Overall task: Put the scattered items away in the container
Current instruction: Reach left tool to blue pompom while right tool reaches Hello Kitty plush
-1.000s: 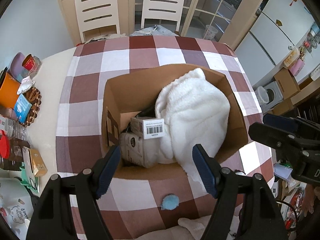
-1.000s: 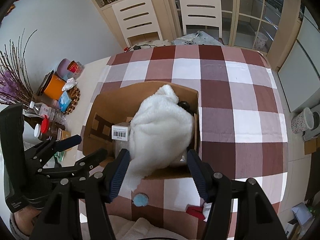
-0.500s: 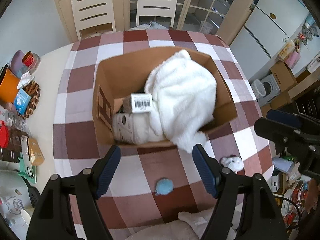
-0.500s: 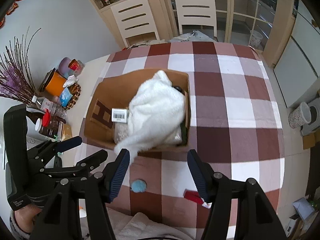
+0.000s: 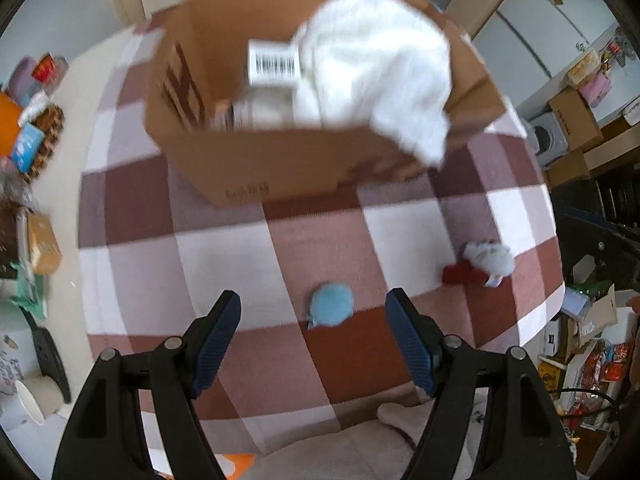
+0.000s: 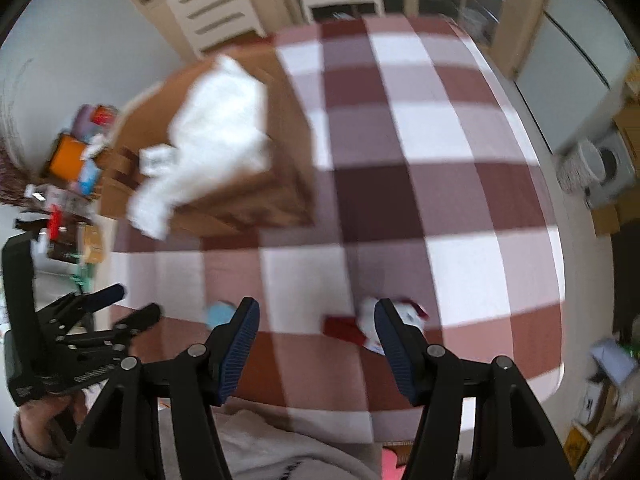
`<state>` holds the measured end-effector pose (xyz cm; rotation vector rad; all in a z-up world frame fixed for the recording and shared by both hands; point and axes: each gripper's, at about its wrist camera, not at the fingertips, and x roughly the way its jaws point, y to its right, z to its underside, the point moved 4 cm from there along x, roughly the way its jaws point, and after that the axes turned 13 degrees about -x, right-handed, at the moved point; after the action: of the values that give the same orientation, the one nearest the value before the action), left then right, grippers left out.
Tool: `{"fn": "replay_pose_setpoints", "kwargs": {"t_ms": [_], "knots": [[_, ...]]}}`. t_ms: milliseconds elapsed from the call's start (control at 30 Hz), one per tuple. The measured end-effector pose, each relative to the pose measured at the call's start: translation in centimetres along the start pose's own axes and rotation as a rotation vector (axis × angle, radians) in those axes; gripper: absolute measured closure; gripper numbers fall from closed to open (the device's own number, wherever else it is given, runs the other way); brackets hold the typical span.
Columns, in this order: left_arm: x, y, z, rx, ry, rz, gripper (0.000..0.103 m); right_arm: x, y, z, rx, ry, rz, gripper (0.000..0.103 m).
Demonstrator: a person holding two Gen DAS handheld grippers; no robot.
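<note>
Container: brown cardboard box (image 5: pixel 280 160) on the checked tablecloth (image 5: pixel 224 264), open top up, long axis running left to right in the left wrist view; far side of the cloth from both grippers.
Inside the box: white fluffy cloth (image 5: pixel 376 64) heaped at the right end, one corner spilling over the near wall; barcode-labelled carton (image 5: pixel 274 62) to its left, label facing up.
Blue puffball (image 5: pixel 332 308): round, no clear long axis; flat on the cloth, well short of the box, lined up between the left gripper's fingers but beyond their tips.
Small white plush with red part (image 5: pixel 480 266): on the cloth near the right edge, long axis roughly left to right, red end toward the puffball; blurred, detail unclear.
Left gripper (image 5: pixel 314 334): jaws apart, nothing between the pads, angled down at the cloth.
Right gripper (image 6: pixel 318 338): jaws apart, empty; white plush (image 6: pixel 372 320) partly hidden behind the right finger, red part showing in the gap.
Person: hand (image 6: pixel 44 420) at lower left of the right wrist view, holding the left gripper.
</note>
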<state>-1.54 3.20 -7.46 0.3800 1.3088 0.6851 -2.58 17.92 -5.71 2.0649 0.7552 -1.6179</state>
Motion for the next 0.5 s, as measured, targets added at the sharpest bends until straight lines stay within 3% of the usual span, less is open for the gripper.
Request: {"fn": "replay_pose_setpoints", "kwargs": {"t_ms": [233, 500], "knots": [[5.3, -0.3, 1.3, 0.026, -0.091, 0.006, 0.027, 6.3, 4.7, 4.0, 0.179, -0.112, -0.007, 0.042], [9.2, -0.1, 2.4, 0.097, -0.105, -0.012, 0.027, 11.0, 5.0, 4.8, 0.168, -0.147, 0.085, 0.042]]}}
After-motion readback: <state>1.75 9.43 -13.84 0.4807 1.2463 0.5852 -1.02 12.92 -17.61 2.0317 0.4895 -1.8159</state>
